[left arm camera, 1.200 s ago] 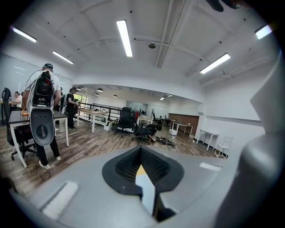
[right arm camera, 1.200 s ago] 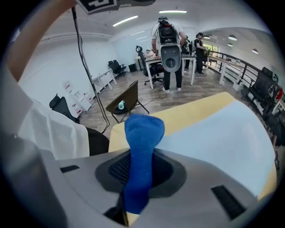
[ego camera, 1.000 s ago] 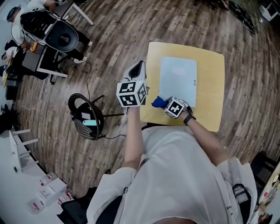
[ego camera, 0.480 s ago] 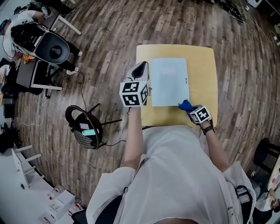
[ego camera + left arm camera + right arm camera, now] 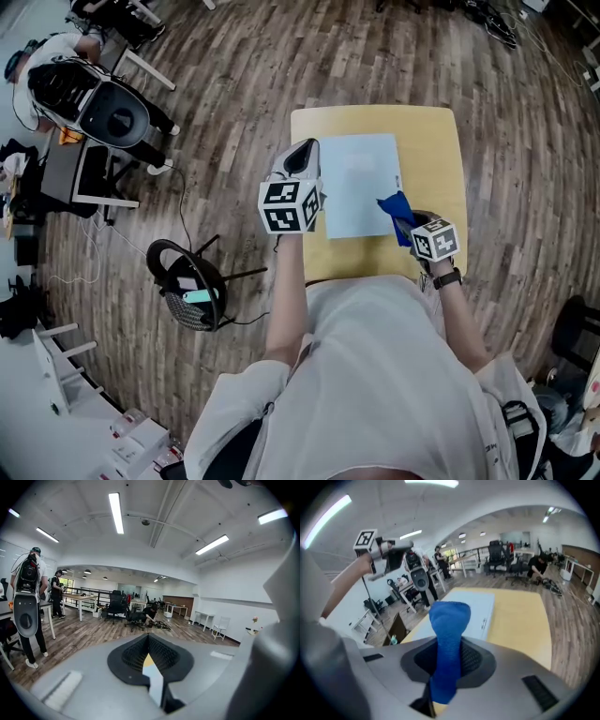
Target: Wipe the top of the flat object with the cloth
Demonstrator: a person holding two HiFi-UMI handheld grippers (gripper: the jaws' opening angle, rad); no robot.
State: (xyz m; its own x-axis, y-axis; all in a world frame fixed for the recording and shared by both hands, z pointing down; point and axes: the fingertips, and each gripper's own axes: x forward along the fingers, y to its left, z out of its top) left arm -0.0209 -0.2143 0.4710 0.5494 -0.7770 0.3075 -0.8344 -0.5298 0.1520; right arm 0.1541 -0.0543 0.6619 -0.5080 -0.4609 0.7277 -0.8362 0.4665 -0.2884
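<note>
Cloth (image 5: pixel 449 634) is pinched between the right gripper (image 5: pixel 409 225) fingers, its free end sticking past the fingertips over the white sheet's (image 5: pixel 356 187) right edge. Left gripper (image 5: pixel 302 157) fingers are clenched with nothing between them.

Seemingly cloth (image 5: pixel 395 210) hides flat object (image 5: pixel 356 183) edge

A: How many grippers do you count?
B: Two: one left gripper (image 5: pixel 300 155) and one right gripper (image 5: pixel 405 223)
A: And marker cubes (image 5: pixel 289 206)?
B: Two as well, one on each gripper
A: Tables, cloths, flat things?
B: One yellow table (image 5: pixel 441 141), one blue cloth (image 5: pixel 394 208), and one pale flat object (image 5: pixel 361 183)
</note>
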